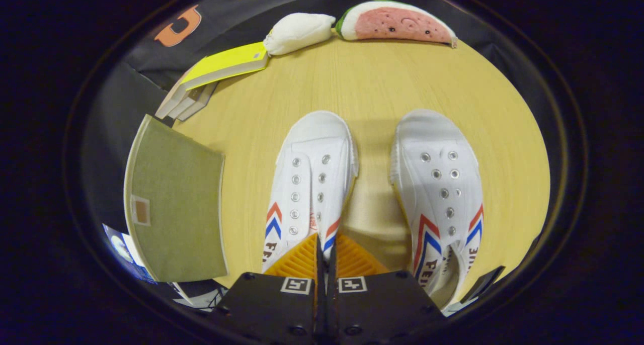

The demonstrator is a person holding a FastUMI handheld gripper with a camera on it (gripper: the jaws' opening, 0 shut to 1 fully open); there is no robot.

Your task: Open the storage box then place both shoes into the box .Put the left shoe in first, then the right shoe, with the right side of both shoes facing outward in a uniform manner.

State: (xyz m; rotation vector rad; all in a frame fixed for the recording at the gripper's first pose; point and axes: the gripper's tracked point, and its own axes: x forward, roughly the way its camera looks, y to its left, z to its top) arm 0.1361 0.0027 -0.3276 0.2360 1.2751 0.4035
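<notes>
The gripper (326,257) shows at the near edge of the gripper view with its two ribbed fingers (301,259) drawn together, only a thin dark slit left between them. They sit over the heel end of the left white canvas shoe with red and blue chevron stripes (309,184), at its inner collar edge; whether any fabric is pinched in the slit cannot be told.

That shoe lies flat on the pale wooden tabletop (377,83) with its long axis running straight ahead from the fingers, rounded toe cap pointing away toward the far side of the table, lace eyelets facing up. The matching right white canvas shoe (437,189) lies just beside it, apart from it with a strip of bare table between, roughly parallel, toe also pointing away, its open heel collar next to the gripper body.

Off to the left of the fingers sits the olive-green fabric storage box (176,214) with a small brown tab on its lid, which lies flat and shut. Beyond it lies a stack of books topped by a yellow cover (224,66). At the far table edge rest a white plush toy (299,32) and a watermelon-slice plush (397,23), nearly touching end to end
</notes>
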